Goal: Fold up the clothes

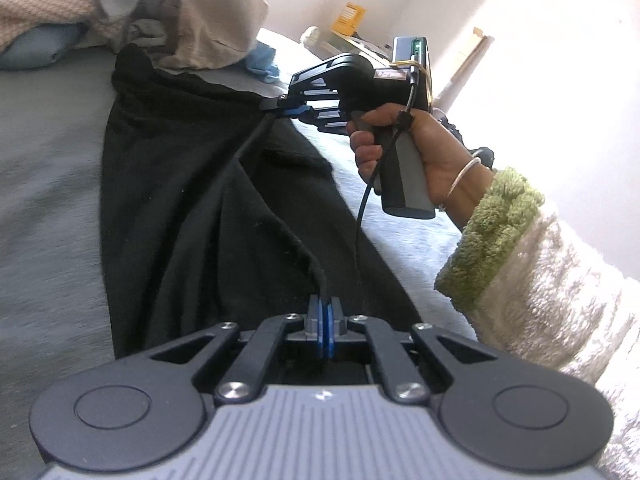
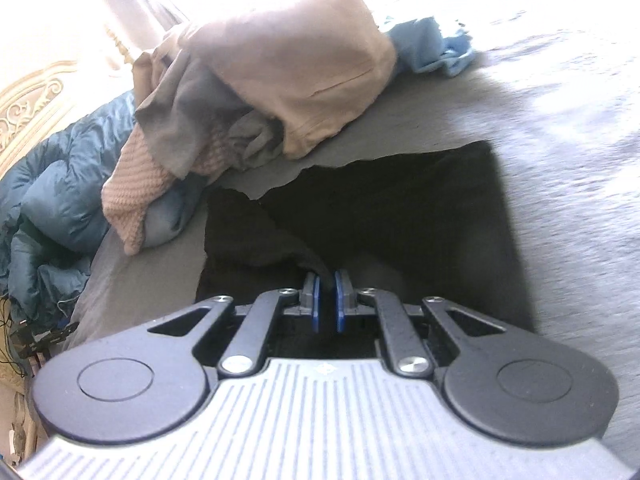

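Black knit cloth [image 1: 192, 200], soft and limp, lies on the bed [image 1: 48, 168]. The left gripper [image 1: 325, 312] pinches its near edge between pressed pads. The right gripper [image 1: 286, 110] pinches the same edge farther along. It looks light and will likely sag, so hems are the best hold.

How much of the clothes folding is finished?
Nothing looks folded yet. In hand: the left gripper and right gripper each pinch an edge of the black garment spread on the bed. Left: finishing it, then the crumpled pile of clothes behind.
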`<state>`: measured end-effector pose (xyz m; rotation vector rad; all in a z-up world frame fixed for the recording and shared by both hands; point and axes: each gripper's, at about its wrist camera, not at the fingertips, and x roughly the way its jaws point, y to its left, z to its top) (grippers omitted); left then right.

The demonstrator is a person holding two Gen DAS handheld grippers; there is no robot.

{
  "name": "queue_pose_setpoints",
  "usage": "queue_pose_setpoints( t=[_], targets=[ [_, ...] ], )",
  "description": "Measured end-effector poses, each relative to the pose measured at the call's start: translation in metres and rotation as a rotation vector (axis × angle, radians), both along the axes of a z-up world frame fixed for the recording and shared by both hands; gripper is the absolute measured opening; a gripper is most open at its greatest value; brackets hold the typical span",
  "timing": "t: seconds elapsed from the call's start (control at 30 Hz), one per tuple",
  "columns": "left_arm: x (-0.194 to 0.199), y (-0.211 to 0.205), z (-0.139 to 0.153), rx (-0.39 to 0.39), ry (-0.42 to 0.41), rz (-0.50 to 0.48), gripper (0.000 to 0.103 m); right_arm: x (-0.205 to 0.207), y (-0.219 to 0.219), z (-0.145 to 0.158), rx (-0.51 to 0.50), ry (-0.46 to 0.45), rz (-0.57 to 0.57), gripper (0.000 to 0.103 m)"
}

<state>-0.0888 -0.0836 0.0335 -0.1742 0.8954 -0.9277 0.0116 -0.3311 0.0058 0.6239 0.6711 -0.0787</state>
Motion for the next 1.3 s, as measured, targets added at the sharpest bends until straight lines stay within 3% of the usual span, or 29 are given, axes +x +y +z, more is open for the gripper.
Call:
queue_pose_setpoints(
  t=[0.67,0.87,1.03,1.23,1.27,1.3],
  targets=[
    [0.000,-0.034,-0.018,0.074,0.024,-0.106,0.003,-0.047,-0.079,-0.032,0.076,-0.035,-0.074,0.006],
    [0.004,-0.033,-0.010,0.083,0.029,-0.092,0.003,-0.067,-0.089,-0.037,0.143,-0.029,-0.095,0.012],
    [0.001,-0.025,0.009,0.090,0.013,-0.089,0.003,-0.138,-0.084,-0.001,0.111,-0.112,-0.101,0.013],
    [-0.006,-0.033,0.013,0.058,0.062,-0.120,0.004,-0.267,-0.048,0.036,0.141,-0.242,-0.076,0.024],
    [-0.012,-0.039,0.008,0.066,0.062,-0.131,0.006,-0.285,-0.041,0.038,0.156,-0.261,-0.093,0.026],
    [-0.020,-0.043,0.004,0.075,0.039,-0.133,0.018,-0.301,-0.031,0.038,0.173,-0.271,-0.113,0.027]
  ],
)
